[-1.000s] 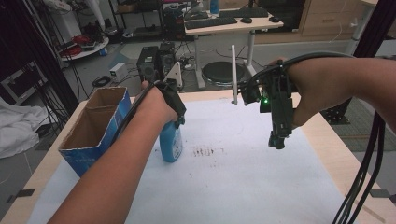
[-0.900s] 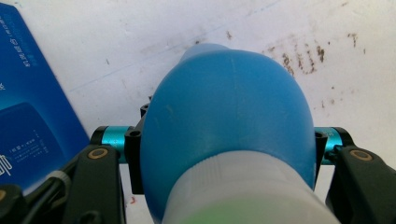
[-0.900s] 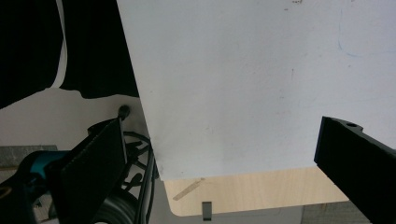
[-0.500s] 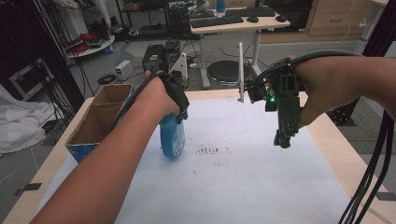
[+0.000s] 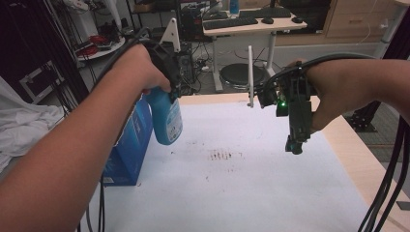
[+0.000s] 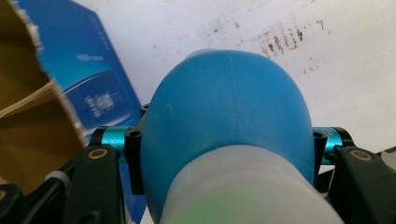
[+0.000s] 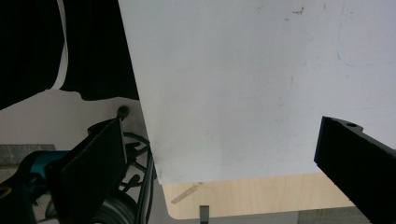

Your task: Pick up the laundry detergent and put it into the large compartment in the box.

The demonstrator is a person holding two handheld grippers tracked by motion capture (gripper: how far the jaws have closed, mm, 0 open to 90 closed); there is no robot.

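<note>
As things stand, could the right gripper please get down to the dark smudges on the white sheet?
Probably yes. The right gripper hangs open and empty above the white sheet, and nothing lies between it and the dark smudges. The left gripper holds the blue bottle off to the side.

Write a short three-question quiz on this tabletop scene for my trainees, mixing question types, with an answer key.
1. True or false: the left gripper is shut on the blue bottle.
2. What stands on the table's left part beside the bottle: A) a blue box, B) a red bowl, C) a metal tray?
3. How do the right gripper jaws stand, and what is between them?

Key:
1. True; the bottle hangs clear of the white sheet.
2. A, the blue box.
3. Open; nothing.
</note>
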